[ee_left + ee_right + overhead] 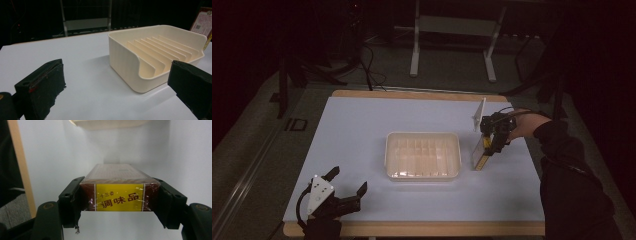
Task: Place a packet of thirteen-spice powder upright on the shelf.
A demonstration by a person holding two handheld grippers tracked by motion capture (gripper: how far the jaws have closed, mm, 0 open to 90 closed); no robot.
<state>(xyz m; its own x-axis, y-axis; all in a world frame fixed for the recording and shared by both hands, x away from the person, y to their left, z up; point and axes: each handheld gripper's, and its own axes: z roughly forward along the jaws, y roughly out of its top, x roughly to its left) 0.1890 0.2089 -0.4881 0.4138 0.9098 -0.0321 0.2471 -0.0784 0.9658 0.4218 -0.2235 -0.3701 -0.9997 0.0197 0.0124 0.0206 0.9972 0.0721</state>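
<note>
Left gripper (pixel 348 183) jaws wide over table, right gripper (pixel 120 197) clamping seasoning box (pixel 119 195) between both jaws

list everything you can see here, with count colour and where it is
tray: 1, cream, ribbed inside, empty, middle of the table
box: 1, dark red with a yellow label, right of the tray, clamped between the right gripper's jaws
table: 1, white top with a wood edge, carrying everything
metal stand: 1, grey, on the floor beyond the table
left gripper: 1, black, jaws apart, near left corner
right gripper: 1, black, right of the tray
sleeve: 1, dark, right edge
</note>
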